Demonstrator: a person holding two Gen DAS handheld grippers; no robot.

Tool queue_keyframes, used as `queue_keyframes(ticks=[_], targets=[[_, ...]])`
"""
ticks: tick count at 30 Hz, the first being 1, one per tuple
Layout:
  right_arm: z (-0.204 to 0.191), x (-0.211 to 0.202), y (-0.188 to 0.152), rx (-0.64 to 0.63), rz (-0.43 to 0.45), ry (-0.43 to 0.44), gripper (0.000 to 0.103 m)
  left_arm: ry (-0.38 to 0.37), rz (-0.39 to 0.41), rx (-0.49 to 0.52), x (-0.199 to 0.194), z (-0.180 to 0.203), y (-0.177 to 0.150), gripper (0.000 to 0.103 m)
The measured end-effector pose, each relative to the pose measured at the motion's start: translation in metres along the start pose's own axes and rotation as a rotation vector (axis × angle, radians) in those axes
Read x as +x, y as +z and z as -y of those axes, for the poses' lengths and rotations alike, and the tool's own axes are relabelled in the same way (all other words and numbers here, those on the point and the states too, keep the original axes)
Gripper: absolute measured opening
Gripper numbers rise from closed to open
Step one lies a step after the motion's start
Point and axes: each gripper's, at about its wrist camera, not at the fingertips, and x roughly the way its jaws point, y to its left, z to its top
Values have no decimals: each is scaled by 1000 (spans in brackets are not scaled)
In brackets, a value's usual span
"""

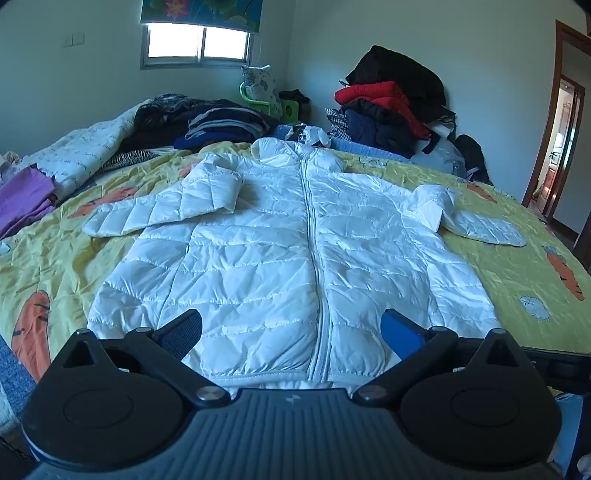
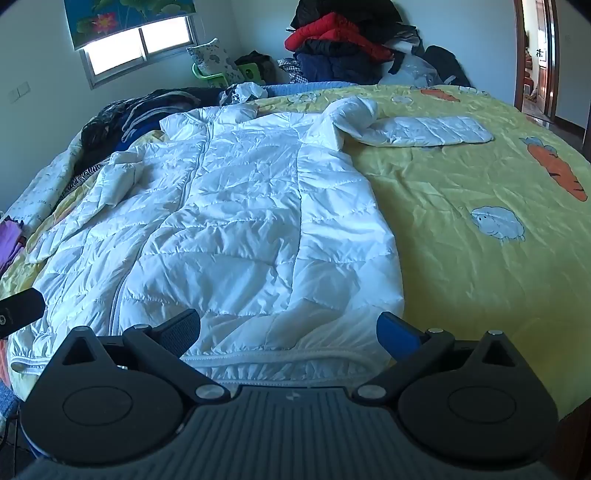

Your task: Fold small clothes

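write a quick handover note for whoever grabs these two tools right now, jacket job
Left tool: open, empty, hovering over the hem.
Right tool: open, empty, over the hem's right part.
White puffer jacket: flat on the yellow bedspread, zipped, front up, both sleeves out to the sides.
Done: laid out.
Left: every fold, probably sleeves in first.

1. Pale walls point(image 1: 44, 92), plain; light switch point(image 1: 73, 39) left of window.
2. Window point(image 1: 195, 46) on far wall, bright daylight; floral blind point(image 1: 201, 13) rolled partway down.
3. Bed w/ yellow carrot-print cover point(image 2: 461, 184) fills foreground.
4. Heap of dark & red clothes point(image 1: 391, 103) at far side.
5. Wooden door frame point(image 1: 561, 122) at right, open to lit room.
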Motion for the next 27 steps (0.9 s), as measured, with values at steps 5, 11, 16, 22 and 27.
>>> queue_keyframes(ticks=[5, 11, 16, 22, 27], targets=[[1, 1, 0, 1, -2, -1, 103, -7, -20, -14, 1, 1, -1, 103], [2, 5, -4, 3, -8, 2, 103, -21, -23, -14, 1, -4, -1, 103], [0, 3, -3, 6, -11, 2, 103, -77, -44, -18, 2, 0, -1, 103], [0, 3, -4, 9, -15, 2, 103, -73, -36, -11, 0, 1, -2, 103], [0, 4, -3, 6, -22, 4, 103, -76, -58, -8, 4, 2, -2, 103]])
